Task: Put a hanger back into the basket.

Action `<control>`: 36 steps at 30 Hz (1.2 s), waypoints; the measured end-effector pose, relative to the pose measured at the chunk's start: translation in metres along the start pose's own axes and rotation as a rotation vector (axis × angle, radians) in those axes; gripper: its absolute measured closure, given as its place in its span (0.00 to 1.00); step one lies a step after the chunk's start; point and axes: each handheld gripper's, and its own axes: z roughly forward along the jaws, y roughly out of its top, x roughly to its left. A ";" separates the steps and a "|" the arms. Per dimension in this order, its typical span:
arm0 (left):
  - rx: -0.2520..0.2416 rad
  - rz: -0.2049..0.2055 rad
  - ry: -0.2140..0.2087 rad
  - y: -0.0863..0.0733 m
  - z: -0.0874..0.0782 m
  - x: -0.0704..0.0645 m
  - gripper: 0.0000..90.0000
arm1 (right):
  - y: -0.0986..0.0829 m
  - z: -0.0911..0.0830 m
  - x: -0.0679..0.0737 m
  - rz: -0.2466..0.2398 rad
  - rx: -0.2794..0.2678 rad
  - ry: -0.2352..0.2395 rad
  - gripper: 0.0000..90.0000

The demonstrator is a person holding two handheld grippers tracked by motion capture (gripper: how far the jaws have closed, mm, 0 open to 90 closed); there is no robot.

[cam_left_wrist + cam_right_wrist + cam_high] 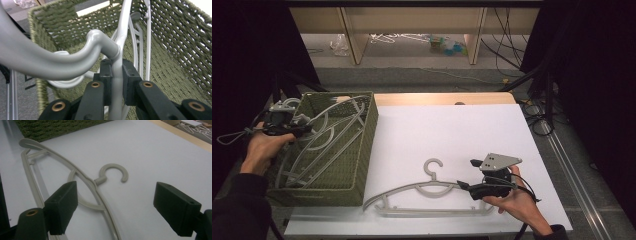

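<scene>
A grey plastic hanger [427, 192] lies flat on the white table top [452, 130], hook pointing away from me. My right gripper [468, 180] hovers at its right end, jaws wide open; in the right gripper view the hanger [82, 182] lies below and between the pads [62, 205]. A green woven basket [362, 150] at the left holds more grey hangers [324, 140]. My left gripper [297, 127] is over the basket's left rim, shut on a hanger's neck [116, 75] just below its hook [50, 60], which sweeps off to the left.
Beyond the table is a floor with cables [507, 45], wooden shelf legs [354, 40] and loose clutter [447, 45]. Dark curtains stand at both sides. The table's wooden back edge [442, 98] shows behind the white sheet.
</scene>
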 end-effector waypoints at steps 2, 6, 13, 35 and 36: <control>0.000 -0.005 0.001 -0.002 0.003 -0.001 0.89 | 0.000 0.000 0.001 0.001 0.002 -0.001 0.23; 0.026 -0.003 0.002 -0.007 0.010 0.000 0.89 | 0.000 0.000 0.000 -0.003 -0.001 0.003 0.23; 0.048 -0.004 -0.012 -0.014 0.025 -0.004 0.89 | 0.000 0.001 0.000 -0.002 0.000 0.000 0.23; 0.073 -0.031 0.091 -0.023 0.041 0.001 0.87 | 0.000 0.000 -0.001 -0.003 0.000 0.003 0.23; 0.071 -0.031 0.091 -0.023 0.042 0.000 0.87 | 0.000 0.000 -0.001 -0.003 0.000 0.002 0.23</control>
